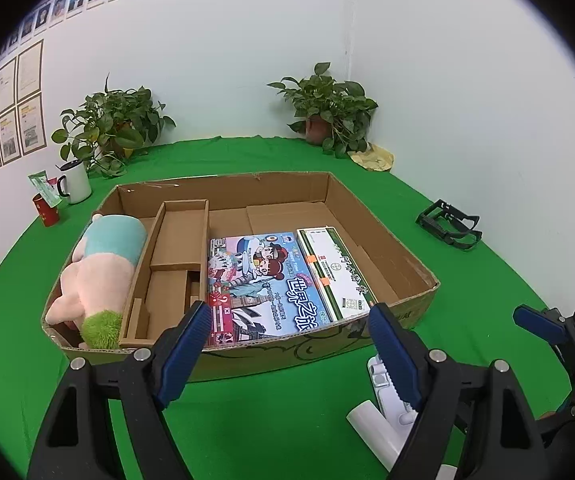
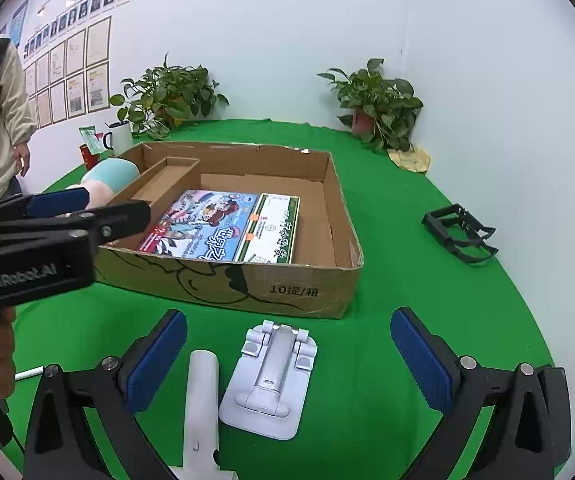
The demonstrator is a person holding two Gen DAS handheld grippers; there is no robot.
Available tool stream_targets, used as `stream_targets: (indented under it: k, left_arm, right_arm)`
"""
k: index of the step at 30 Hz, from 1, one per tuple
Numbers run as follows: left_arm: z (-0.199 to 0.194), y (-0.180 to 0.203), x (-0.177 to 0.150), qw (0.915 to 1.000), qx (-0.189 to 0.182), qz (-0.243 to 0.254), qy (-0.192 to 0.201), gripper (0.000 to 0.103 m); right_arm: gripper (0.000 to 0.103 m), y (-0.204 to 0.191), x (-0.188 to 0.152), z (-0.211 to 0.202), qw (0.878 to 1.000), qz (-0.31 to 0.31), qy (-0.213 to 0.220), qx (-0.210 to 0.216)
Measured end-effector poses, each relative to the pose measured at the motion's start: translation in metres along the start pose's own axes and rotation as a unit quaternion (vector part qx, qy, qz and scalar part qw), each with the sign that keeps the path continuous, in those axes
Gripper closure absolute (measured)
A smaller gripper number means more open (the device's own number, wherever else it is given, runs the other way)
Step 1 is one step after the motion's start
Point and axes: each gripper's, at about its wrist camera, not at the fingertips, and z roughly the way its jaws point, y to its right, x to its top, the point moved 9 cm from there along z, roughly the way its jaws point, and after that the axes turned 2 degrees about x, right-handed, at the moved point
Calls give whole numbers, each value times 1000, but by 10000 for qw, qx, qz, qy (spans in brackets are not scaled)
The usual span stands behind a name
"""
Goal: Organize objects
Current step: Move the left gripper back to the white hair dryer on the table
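The white folding stand lies flat on the green cloth, just in front of the cardboard box and between your right gripper's two blue-padded fingers. It sits nearer the left pad than the right, touching neither. A white tube lies just beside the stand on its left, running back toward you under the gripper; whether it touches the left pad you cannot tell from this view.

Your right gripper is spread wide and holds nothing. Your left gripper is likewise spread wide and empty, hovering at the near wall of the box; in its own view, its blue pads frame the near edge of the colourful game box.

Inside the cardboard box, the game box lies flat toward the near side, with a white-and-green carton flush against its right edge. A cardboard divider insert stands to the left of the game box, and a pink and teal plush toy fills the leftmost strip, along the box's left wall.

Out on the cloth, a black wire-frame holder rests well apart to the right of the box. Behind the box's left corner stand a white mug and a red cup, and two potted plants sit against the back wall.
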Motion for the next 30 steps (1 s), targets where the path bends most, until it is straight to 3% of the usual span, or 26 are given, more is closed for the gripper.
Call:
stream_targets:
  k: [4,8,11,13,19,23,30]
  left_arm:
    - [-8,-4,-4,9999,78,62,28,22]
    - [-12,-5,-16,9998,-169,32,-143,24]
    - [-9,-5,-26,9985,-411,-57,-366,34]
    - [-9,-4,-28,9979,-499,-78,-405,34]
    - [-8,3,-23,9977,-595,-47,-315,26]
    - [-2,9,-23,9970,-680,-36,-365,26]
    - [-18,14,-11,9961,-867,-133,-9,30]
  right_arm:
    - [0,0,2,-8,9999,40,114,18]
    - [0,-3,-2,-11,9998,138,100,114]
    - [0,-7,-4,-14,9991,224,163,327]
    - [0,-11,-4,-19,9988,164,285,353]
    - [0,-18,-4,-32,9981,-61,422,439]
    - [0,-11,-15,-41,9981,11,416,452]
    - [0,-6,-11,-53,9977,132,535,399]
